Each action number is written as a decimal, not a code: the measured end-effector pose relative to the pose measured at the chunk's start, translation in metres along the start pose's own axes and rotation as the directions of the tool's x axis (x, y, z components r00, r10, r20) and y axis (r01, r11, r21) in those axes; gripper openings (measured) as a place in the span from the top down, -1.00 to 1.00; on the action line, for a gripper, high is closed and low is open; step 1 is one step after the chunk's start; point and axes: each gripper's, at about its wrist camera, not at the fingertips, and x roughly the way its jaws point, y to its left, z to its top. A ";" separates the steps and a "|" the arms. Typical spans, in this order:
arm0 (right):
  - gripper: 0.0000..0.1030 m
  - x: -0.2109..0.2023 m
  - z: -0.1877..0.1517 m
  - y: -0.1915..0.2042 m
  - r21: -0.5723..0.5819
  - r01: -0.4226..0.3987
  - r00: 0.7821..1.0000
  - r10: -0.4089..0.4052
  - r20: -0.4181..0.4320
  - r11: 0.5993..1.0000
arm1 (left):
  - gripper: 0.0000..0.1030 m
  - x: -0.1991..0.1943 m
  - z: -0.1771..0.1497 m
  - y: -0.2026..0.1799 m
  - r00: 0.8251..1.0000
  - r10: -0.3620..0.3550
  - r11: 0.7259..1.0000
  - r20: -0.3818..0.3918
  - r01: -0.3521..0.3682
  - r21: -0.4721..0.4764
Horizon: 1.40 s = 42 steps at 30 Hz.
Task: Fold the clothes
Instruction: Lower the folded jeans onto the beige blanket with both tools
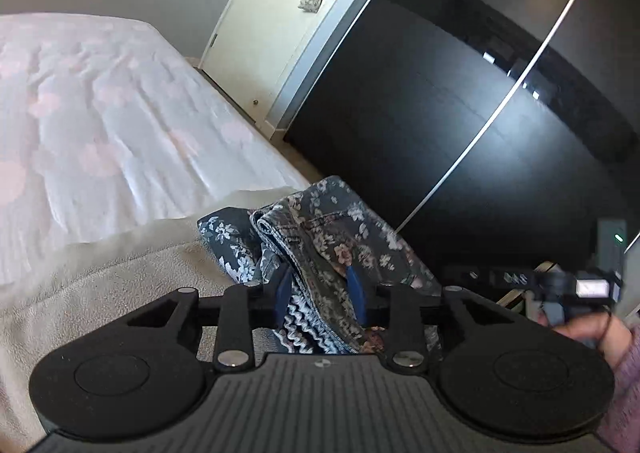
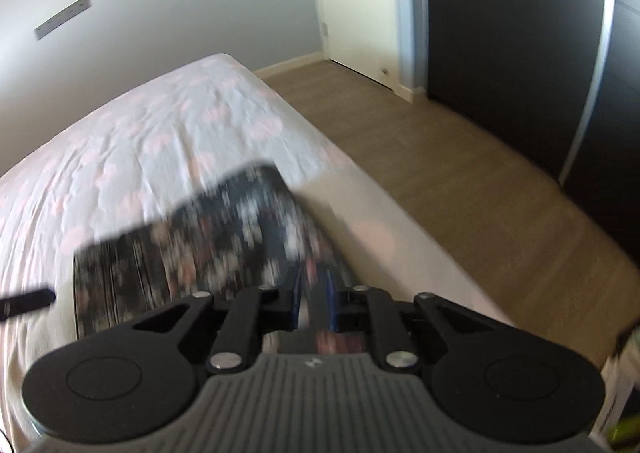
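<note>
Nearest in the left wrist view, the left gripper (image 1: 320, 285) has its blue-padded tongs closed narrowly on a bunched fold of the dark floral-print fabric garment (image 1: 340, 237), which lies at the edge of the bed. The right gripper (image 2: 316, 293) likewise pinches the same garment (image 2: 224, 229), blurred, between near-closed tongs. Beyond spreads the white bedsheet with pale pink patches (image 1: 100, 113), then the black glossy wardrobe (image 1: 480, 113).
</note>
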 end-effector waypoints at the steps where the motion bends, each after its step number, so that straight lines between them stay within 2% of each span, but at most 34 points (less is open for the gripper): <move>1: 0.60 -0.005 -0.011 -0.004 0.018 0.014 1.000 -0.015 0.016 1.000 | 0.45 0.005 0.000 -0.003 1.000 0.003 1.000 -0.011 -0.003 0.008; 2: 0.23 -0.007 -0.020 -0.010 0.049 0.017 1.000 -0.018 0.026 0.999 | 0.45 0.010 0.000 -0.005 1.000 0.006 1.000 -0.021 -0.005 0.016; 3: -0.02 -0.008 -0.027 -0.017 0.085 0.013 0.999 -0.016 0.034 0.996 | 0.45 0.015 -0.001 -0.007 0.999 0.009 1.000 -0.031 -0.008 0.024; 6: -0.01 -0.004 -0.041 -0.035 0.177 0.003 0.999 -0.011 0.043 0.984 | 0.48 0.024 -0.004 -0.006 0.998 0.024 0.999 -0.054 -0.022 0.038; 8: -0.01 0.003 -0.046 -0.045 0.229 -0.001 0.999 -0.009 0.042 0.973 | 0.58 0.028 -0.008 -0.002 0.996 0.065 0.997 -0.066 -0.061 0.049; 11: -0.01 0.017 -0.052 -0.056 0.290 -0.034 0.999 0.023 0.040 0.957 | 0.58 0.035 -0.014 0.007 0.990 0.096 0.994 -0.107 -0.091 0.057; 13: -0.01 0.028 -0.053 -0.059 0.327 -0.053 0.998 0.044 0.034 0.944 | 0.59 0.038 -0.018 0.013 0.989 0.092 0.995 -0.117 -0.086 0.058; 16: -0.05 0.040 -0.056 -0.059 0.355 -0.052 0.999 0.047 0.024 0.933 | 0.59 0.037 -0.014 0.020 0.992 0.059 0.998 -0.113 -0.056 0.029; 19: -0.04 0.040 -0.058 -0.061 0.377 -0.066 0.998 0.059 0.030 0.924 | 0.54 0.024 -0.013 0.028 0.995 0.038 0.996 -0.088 -0.045 -0.077; 20: -0.03 0.039 -0.059 -0.062 0.384 -0.071 0.997 0.063 0.032 0.921 | 0.23 0.018 -0.014 0.029 0.995 0.068 0.992 -0.068 -0.075 -0.101; 21: -0.02 0.039 -0.059 -0.063 0.391 -0.076 0.997 0.068 0.035 0.917 | -0.22 0.013 -0.016 0.030 0.994 0.099 0.987 -0.049 -0.105 -0.125; 22: -0.02 0.038 -0.060 -0.064 0.398 -0.081 0.997 0.072 0.038 0.914 | -0.32 0.008 -0.018 0.032 0.991 0.127 0.980 -0.030 -0.130 -0.149; 23: -0.02 0.038 -0.061 -0.064 0.405 -0.087 0.996 0.077 0.041 0.910 | -0.33 0.006 -0.020 0.034 0.991 0.133 0.976 -0.018 -0.134 -0.171; 25: -0.04 0.039 -0.061 -0.062 0.406 -0.086 0.996 0.075 0.043 0.910 | -0.33 0.012 -0.021 0.042 0.996 0.079 0.972 -0.046 -0.088 -0.217; 27: -0.04 0.040 -0.061 -0.059 0.399 -0.081 0.997 0.070 0.042 0.914 | -0.33 0.018 -0.021 0.046 0.997 0.062 0.965 -0.056 -0.074 -0.252; 32: 0.05 0.040 -0.065 -0.061 0.421 -0.089 0.996 0.073 0.054 0.903 | -0.34 0.030 -0.013 0.045 0.999 0.036 0.972 -0.041 -0.044 -0.231; 34: 0.11 0.040 -0.067 -0.063 0.436 -0.101 0.995 0.082 0.062 0.894 | -0.29 0.035 -0.010 0.045 0.999 0.025 0.975 -0.042 -0.034 -0.220; 36: 0.25 0.040 -0.069 -0.067 0.460 -0.115 0.993 0.093 0.071 0.880 | -0.11 0.040 -0.007 0.046 0.999 0.015 0.978 -0.045 -0.024 -0.209; 37: 0.35 0.039 -0.068 -0.065 0.455 -0.119 0.993 0.094 0.078 0.883 | -0.01 0.042 -0.006 0.046 0.999 0.010 0.979 -0.046 -0.019 -0.204; 38: 0.52 0.037 -0.067 -0.062 0.439 -0.121 0.992 0.093 0.085 0.890 | 0.17 0.045 -0.004 0.046 0.999 0.004 0.980 -0.047 -0.014 -0.198; 39: 0.57 0.035 -0.065 -0.059 0.423 -0.123 0.991 0.092 0.093 0.898 | 0.34 0.047 -0.003 0.046 0.999 -0.001 0.981 -0.048 -0.008 -0.193; 42: 0.66 0.024 -0.056 -0.050 0.374 -0.120 0.989 0.077 0.127 0.920 | 0.53 0.055 0.001 0.046 0.999 -0.016 0.984 -0.052 0.007 -0.177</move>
